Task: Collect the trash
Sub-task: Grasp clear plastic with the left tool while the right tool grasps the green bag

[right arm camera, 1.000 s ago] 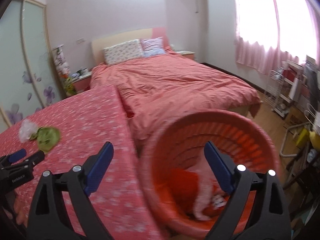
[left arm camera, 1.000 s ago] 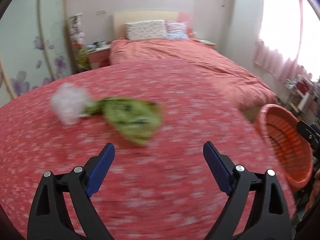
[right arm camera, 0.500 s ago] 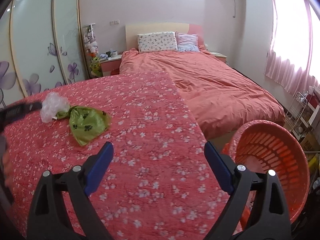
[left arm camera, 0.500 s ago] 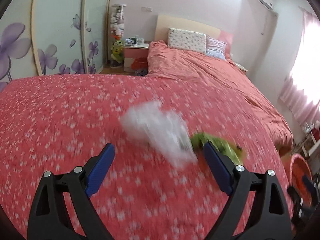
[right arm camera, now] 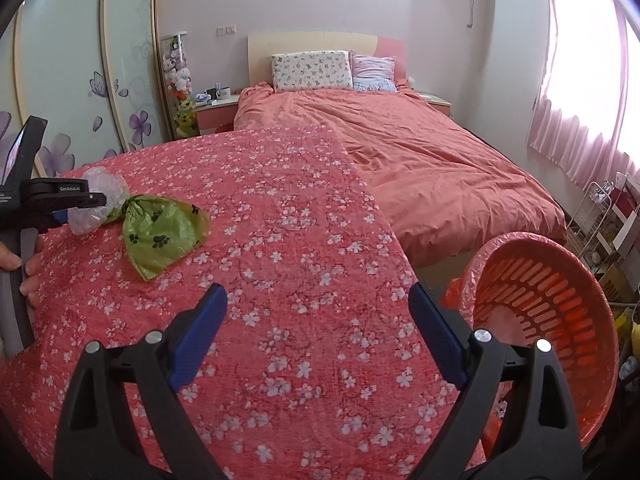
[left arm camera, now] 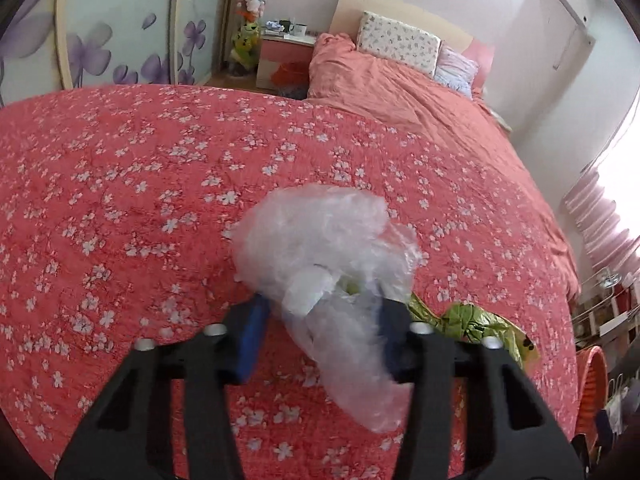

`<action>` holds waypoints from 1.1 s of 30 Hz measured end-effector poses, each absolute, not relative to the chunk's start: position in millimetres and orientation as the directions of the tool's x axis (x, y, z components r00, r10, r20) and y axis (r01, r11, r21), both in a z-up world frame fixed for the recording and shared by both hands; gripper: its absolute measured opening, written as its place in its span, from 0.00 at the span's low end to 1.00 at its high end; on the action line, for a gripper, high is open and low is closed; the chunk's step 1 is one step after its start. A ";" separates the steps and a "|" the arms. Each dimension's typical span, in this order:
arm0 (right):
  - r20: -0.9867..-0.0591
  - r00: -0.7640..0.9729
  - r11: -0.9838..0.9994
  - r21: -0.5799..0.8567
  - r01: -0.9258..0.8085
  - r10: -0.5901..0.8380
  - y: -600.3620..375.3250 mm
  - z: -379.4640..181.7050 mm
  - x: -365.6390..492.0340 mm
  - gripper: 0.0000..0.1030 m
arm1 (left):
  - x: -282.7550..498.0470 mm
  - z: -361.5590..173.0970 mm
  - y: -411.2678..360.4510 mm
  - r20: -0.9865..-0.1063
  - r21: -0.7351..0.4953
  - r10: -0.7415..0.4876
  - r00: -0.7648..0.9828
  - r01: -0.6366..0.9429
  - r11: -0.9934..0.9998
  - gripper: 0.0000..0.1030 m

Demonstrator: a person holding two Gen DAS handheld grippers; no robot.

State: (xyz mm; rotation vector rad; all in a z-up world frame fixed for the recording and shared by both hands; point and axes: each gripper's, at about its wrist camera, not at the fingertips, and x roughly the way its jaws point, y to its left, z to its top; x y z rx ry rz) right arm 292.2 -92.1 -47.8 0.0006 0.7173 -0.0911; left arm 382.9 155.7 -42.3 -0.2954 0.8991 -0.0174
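A crumpled clear plastic bag (left arm camera: pixel 320 256) lies on the red flowered cloth (left arm camera: pixel 140 184). My left gripper (left arm camera: pixel 320 332) has its blue pads closed in around the bag's near end. The bag also shows in the right wrist view (right arm camera: pixel 100 200), with the left gripper (right arm camera: pixel 76 208) on it. A green paw-print bag (right arm camera: pixel 160 232) lies just right of it, touching it; it also shows in the left wrist view (left arm camera: pixel 476 324). My right gripper (right arm camera: pixel 318 336) is open and empty above the cloth. An orange slatted basket (right arm camera: pixel 552 312) stands to its right, beyond the cloth's edge.
A bed with a pink quilt (right arm camera: pixel 420 160) and pillows lies beyond the cloth. A nightstand (right arm camera: pixel 216 112) and flowered wardrobe doors (right arm camera: pixel 80 100) are at the left. A wire rack (right arm camera: pixel 604 216) stands at the right by the pink curtains.
My left gripper swung left from the green bag to the clear bag and closed on it. My right gripper turned from over the basket to over the cloth.
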 end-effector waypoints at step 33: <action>-0.792 0.605 0.986 -0.022 -0.165 0.084 64.4 -70.6 430.9 0.17 | 292.4 -21.8 252.9 -0.701 -0.194 -0.021 0.713 -0.162 0.968 0.26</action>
